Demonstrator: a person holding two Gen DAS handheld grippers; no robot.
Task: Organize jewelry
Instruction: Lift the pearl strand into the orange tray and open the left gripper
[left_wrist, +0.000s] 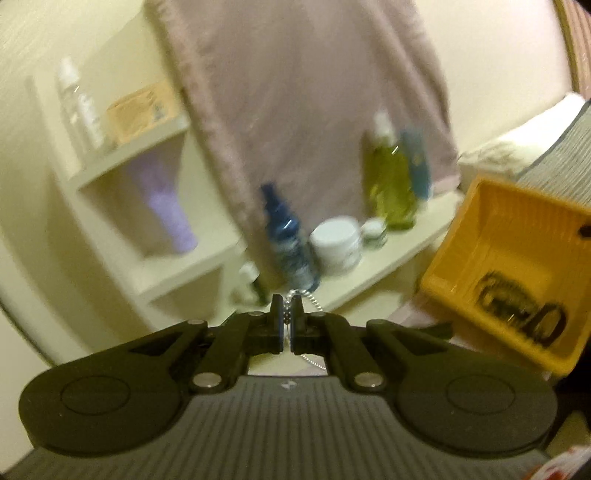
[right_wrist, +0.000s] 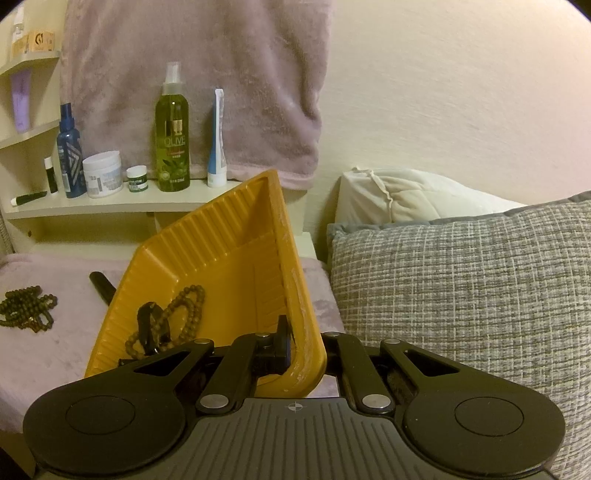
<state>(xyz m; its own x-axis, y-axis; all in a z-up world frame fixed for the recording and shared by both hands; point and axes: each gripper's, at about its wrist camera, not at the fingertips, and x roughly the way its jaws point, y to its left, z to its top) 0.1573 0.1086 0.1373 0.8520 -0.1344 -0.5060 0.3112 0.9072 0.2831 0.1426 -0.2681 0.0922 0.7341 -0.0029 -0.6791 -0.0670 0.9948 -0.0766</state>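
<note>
My left gripper (left_wrist: 287, 314) is shut on a thin silver ball chain (left_wrist: 313, 300), held in the air; the chain loops out past the fingertips and hangs below. My right gripper (right_wrist: 295, 341) is shut on the rim of a yellow plastic tray (right_wrist: 221, 251) and holds it tilted up. In the tray lie a brown bead necklace (right_wrist: 186, 306) and a black ring-like piece (right_wrist: 149, 325). The tray also shows in the left wrist view (left_wrist: 495, 236) at the right. A second dark bead necklace (right_wrist: 27, 306) lies on the pink cloth at the left.
A cream shelf (right_wrist: 110, 203) holds a green olive spray bottle (right_wrist: 173, 136), a blue bottle (right_wrist: 68, 151), white jars (right_wrist: 102, 173) and a blue-white tube (right_wrist: 218, 140). A pink towel (right_wrist: 192, 74) hangs behind. A grey cushion (right_wrist: 461, 288) and white pillow (right_wrist: 406, 195) lie at the right. A black stick (right_wrist: 103, 288) lies by the tray.
</note>
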